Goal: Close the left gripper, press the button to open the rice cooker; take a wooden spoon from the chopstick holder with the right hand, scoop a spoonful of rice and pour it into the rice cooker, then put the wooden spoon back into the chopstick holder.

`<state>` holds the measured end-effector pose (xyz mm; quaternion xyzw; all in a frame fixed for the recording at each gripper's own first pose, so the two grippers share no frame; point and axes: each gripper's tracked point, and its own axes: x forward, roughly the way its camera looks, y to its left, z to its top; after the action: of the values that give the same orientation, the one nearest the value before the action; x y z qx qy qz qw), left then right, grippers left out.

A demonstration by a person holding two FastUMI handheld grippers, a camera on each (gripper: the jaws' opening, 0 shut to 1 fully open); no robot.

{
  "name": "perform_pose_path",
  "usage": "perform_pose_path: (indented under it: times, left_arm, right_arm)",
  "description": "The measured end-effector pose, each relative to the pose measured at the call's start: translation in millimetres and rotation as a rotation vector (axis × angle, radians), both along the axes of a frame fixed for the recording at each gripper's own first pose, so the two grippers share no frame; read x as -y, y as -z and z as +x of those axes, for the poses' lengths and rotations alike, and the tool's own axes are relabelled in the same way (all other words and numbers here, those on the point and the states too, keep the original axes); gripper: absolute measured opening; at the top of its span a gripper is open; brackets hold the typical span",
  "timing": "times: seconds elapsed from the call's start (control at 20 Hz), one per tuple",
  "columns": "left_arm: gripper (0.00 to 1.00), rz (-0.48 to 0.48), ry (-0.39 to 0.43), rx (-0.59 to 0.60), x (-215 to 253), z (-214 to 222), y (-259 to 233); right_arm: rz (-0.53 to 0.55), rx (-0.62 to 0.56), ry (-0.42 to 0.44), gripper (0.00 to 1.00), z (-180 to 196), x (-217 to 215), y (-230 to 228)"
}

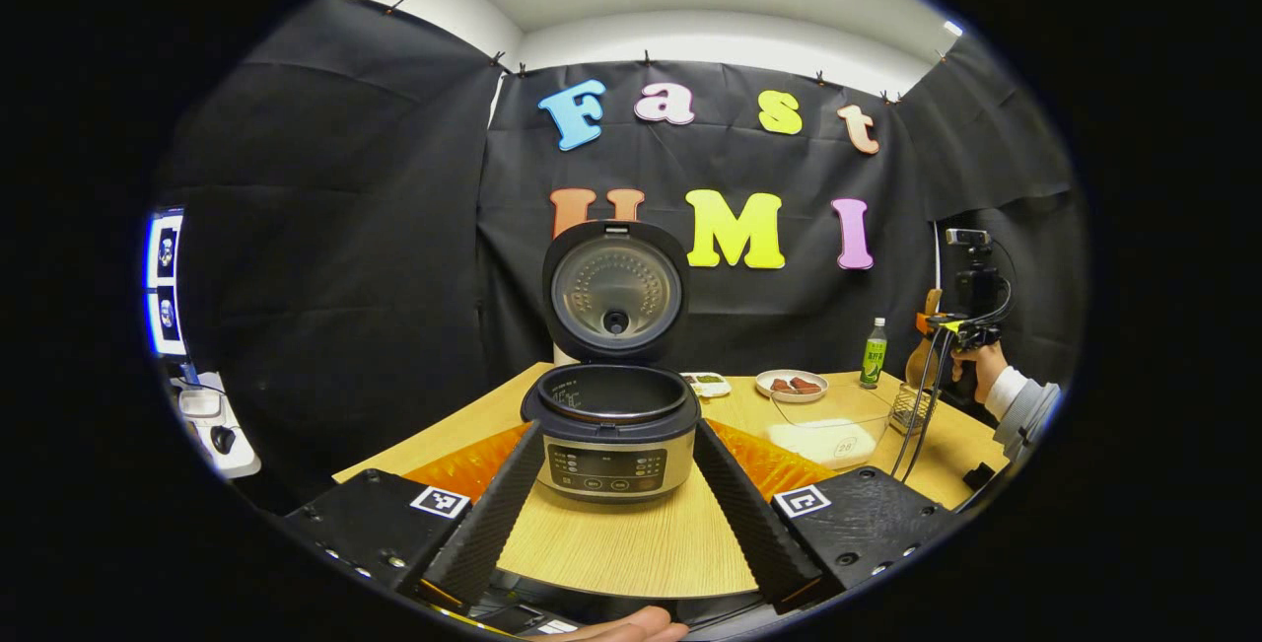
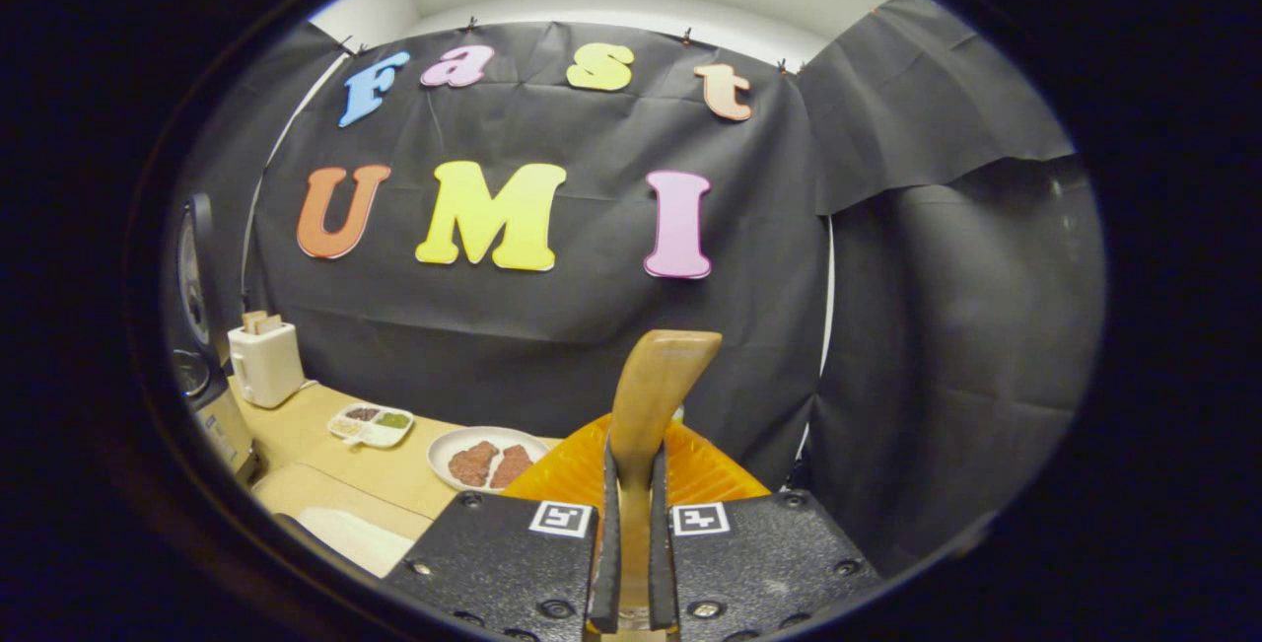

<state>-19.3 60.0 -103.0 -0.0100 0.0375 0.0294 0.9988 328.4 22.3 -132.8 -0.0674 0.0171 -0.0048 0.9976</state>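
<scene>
Wooden spoon upright, clamped in right hand-held gripper, left hand-held gripper spread wide

Rice cooker open, lid upright; wooden spoon gripped

Black textured left gripper and right gripper, ribbed fingers, square fiducial tags, screws, orange backing, white-grey sleeve, black cables
</scene>
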Motion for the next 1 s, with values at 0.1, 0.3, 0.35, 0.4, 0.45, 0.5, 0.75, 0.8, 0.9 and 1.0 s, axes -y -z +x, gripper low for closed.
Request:
perform_pose_path:
  times: [0.1,0.3,0.35,0.4,0.45,0.5,0.75,0.8,0.9,1.0]
  left_arm:
    - [0.97,0.002,0.0,-0.006,0,1,2]
    - [0.97,-0.005,-0.007,-0.006,-3,2,3]
    - [0.97,-0.005,-0.008,-0.007,-3,1,2]
    - [0.97,-0.003,-0.009,-0.007,-3,1,2]
    - [0.97,-0.001,-0.008,-0.008,-3,2,3]
    - [0.97,0.001,-0.009,-0.007,-3,2,2]
    - [0.97,-0.005,0.004,-0.011,9,4,3]
    - [0.97,0.005,0.007,-0.013,12,3,2]
    - [0.97,0.022,0.006,-0.005,16,3,-1]
    - [0.97,0.025,0.015,0.002,20,1,-3]
  right_arm:
    - [0.017,-0.028,0.003,0.17,4,7,16]
    - [0.14,-0.089,0.012,0.17,9,19,49]
    - [0.155,-0.101,0.024,0.17,11,24,58]
    - [0.164,-0.117,0.027,0.17,12,24,67]
    - [0.176,-0.135,0.028,0.17,13,25,75]
    - [0.189,-0.149,0.023,0.17,13,24,81]
    - [0.183,-0.169,0.005,0.23,9,25,82]
    - [0.177,-0.157,-0.006,0.24,5,25,73]
    - [0.156,-0.14,0.011,0.31,2,32,59]
    - [0.124,-0.132,0.036,0.46,-3,38,45]
